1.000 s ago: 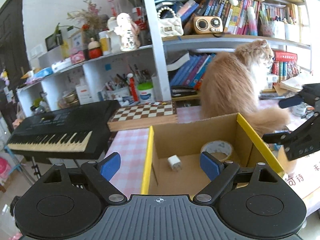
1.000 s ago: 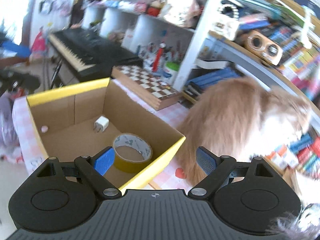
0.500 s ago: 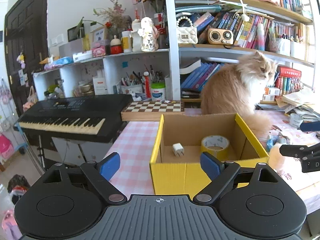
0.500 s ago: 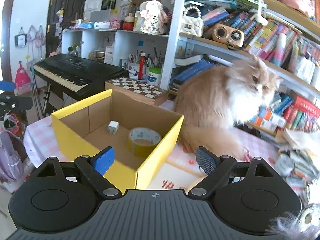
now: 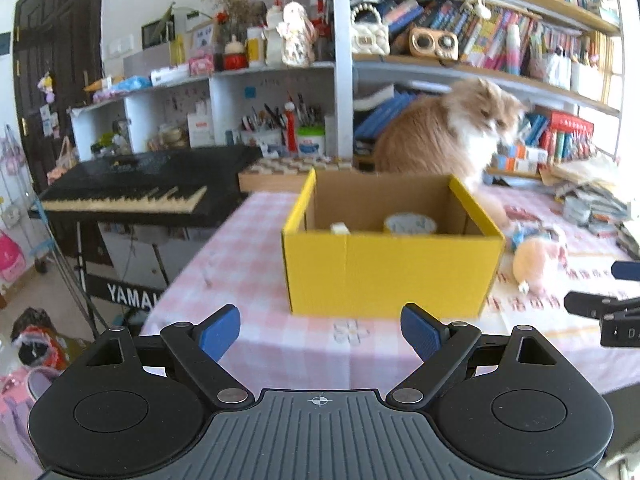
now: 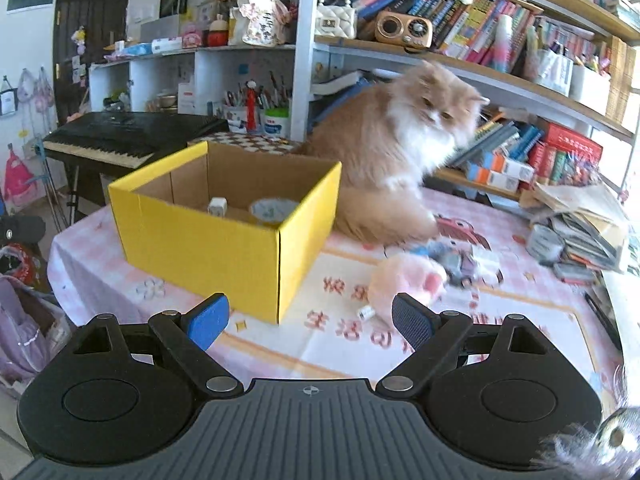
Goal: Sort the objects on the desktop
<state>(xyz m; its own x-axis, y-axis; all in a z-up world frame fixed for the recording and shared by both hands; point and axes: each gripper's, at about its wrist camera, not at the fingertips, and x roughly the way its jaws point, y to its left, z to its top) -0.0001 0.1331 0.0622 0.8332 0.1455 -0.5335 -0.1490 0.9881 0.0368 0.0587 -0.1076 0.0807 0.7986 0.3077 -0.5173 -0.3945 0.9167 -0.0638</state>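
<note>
A fluffy orange-and-white cat (image 6: pixel 400 152) sits at the back edge of the pink checked table (image 5: pixel 256 264), just behind the open yellow cardboard box (image 5: pixel 390 268) holding a tape roll (image 6: pixel 274 210) and white charger (image 6: pixel 217 206). A pink plush paw (image 6: pixel 404 280) lies right of the box amid small clutter. The near table edge is bare. The left gripper (image 5: pixel 320 330) and right gripper (image 6: pixel 306 322) gape wide, empty, farther back from the box than a second ago.

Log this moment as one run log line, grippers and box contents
left gripper: open, empty | right gripper: open, empty | yellow box: tape roll, white charger | pink plush paw: on table, unsorted
</note>
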